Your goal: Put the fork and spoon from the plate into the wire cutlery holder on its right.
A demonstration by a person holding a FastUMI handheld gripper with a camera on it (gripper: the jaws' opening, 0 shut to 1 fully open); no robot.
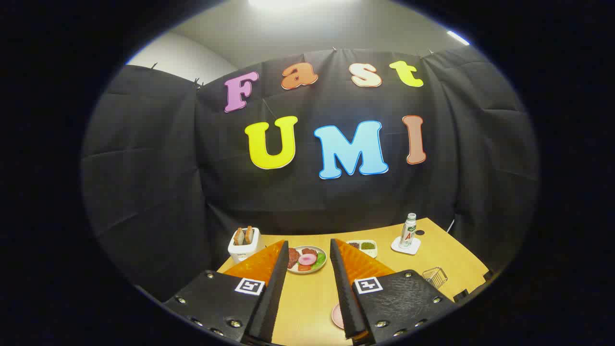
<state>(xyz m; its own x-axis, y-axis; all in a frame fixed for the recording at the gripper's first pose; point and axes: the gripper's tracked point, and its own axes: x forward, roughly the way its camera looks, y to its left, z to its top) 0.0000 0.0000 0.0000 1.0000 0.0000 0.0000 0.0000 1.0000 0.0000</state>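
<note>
Right now I am holding the gripper (307, 269) high and level over the near end of the surface (307, 298), apparently to take in the layout. Its fingers (269, 293) are standing spread, gripping and touching nothing. A pink plate (337, 315) is peeking out beside the right finger; I cannot tell whether fork or spoon are lying on it. The wire cutlery holder (435, 276) is sitting further right. A food plate (306, 259) is sitting beyond the fingertips.

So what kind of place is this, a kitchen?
Probably a pretend dining table in a test booth, not a real kitchen: a toaster with bread, a plate of food and a wire cutlery holder on a wooden table. The open gripper holds nothing.
</note>
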